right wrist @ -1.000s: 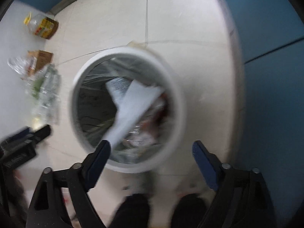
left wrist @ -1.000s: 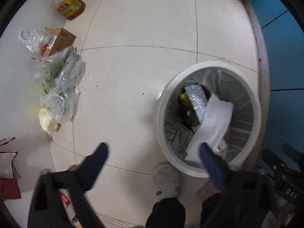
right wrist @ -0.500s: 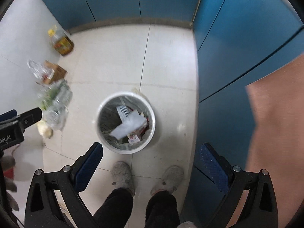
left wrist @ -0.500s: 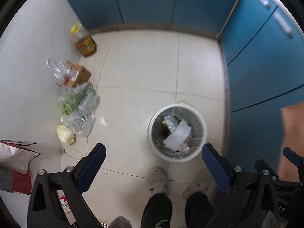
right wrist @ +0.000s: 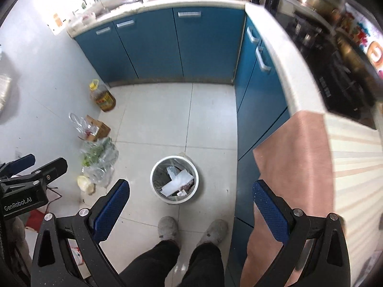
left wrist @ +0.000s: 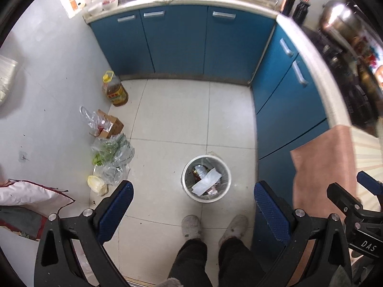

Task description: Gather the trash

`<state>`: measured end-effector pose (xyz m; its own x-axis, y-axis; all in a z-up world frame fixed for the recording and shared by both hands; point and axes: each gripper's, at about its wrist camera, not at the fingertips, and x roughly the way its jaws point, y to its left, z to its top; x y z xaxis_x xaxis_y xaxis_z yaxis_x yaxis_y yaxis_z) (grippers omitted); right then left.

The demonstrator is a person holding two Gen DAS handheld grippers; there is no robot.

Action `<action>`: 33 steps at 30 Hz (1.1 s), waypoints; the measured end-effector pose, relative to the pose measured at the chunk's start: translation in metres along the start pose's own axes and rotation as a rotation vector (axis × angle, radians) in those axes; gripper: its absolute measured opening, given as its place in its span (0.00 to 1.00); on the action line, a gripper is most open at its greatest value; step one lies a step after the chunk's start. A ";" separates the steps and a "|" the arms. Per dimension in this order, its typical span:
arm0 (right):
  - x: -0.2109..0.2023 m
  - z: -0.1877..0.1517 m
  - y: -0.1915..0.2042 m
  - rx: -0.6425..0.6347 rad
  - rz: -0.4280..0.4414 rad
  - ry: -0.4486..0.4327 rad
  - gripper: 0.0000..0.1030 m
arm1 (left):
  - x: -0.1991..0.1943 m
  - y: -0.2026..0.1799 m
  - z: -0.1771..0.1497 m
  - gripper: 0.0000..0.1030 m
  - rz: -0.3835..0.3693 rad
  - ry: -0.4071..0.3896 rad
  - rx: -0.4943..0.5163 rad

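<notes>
Trash (left wrist: 206, 183) lies inside a round white bin (left wrist: 185, 184) lined with clear plastic film: a flat white paper sheet sits slanted on top of crumpled printed wrappers. In the left wrist view the bin stands on the pale glossy floor tiles (left wrist: 172, 110), just ahead of a person's two grey fuzzy slippers (left wrist: 190, 223) and dark trouser legs. Along the white wall at the left sit an amber oil jug (left wrist: 115, 89) with a yellow cap, a small brown cardboard box (left wrist: 110, 125), and crinkled clear bags of greens (left wrist: 111, 153). Smooth blue cabinet doors (left wrist: 179, 38) with metal bar handles run along the back and right sides. The left gripper (left wrist: 191, 206) is held high above the floor, pointing down, its black frame ending in blue dimpled pads (left wrist: 117, 208) spread wide apart and holding nothing. A pinkish cloth (left wrist: 320, 167) hangs over the counter edge at the right.

In the right wrist view the bin (right wrist: 153, 179) sits below and between the fingers, with the same white sheet (right wrist: 177, 181) across its contents. The right gripper (right wrist: 191, 206) also hangs high and aims downward, its blue textured pads (right wrist: 270, 212) wide apart and empty. The left gripper's black body shows at the left edge, well apart from the bin. The slippers (right wrist: 168, 227) stand just behind the bin.
</notes>
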<state>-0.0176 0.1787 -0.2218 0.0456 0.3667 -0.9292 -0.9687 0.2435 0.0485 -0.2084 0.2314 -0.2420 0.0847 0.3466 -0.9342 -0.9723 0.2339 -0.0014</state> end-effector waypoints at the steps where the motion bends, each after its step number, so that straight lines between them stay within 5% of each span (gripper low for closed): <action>1: -0.020 0.000 0.002 0.007 0.003 -0.014 1.00 | -0.012 0.000 0.000 1.00 -0.007 -0.005 0.005; 15: -0.185 -0.020 0.011 0.048 0.019 -0.182 1.00 | -0.138 -0.013 -0.023 1.00 -0.015 -0.120 0.029; 24: -0.218 -0.053 -0.006 0.021 0.100 -0.186 1.00 | -0.183 -0.027 -0.059 1.00 0.009 -0.161 -0.012; 33: -0.227 -0.067 -0.017 -0.006 0.140 -0.162 1.00 | -0.197 -0.035 -0.074 1.00 -0.052 -0.164 -0.028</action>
<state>-0.0282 0.0310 -0.0365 -0.0516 0.5362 -0.8425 -0.9697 0.1749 0.1707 -0.2070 0.0873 -0.0847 0.1673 0.4784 -0.8621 -0.9711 0.2311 -0.0602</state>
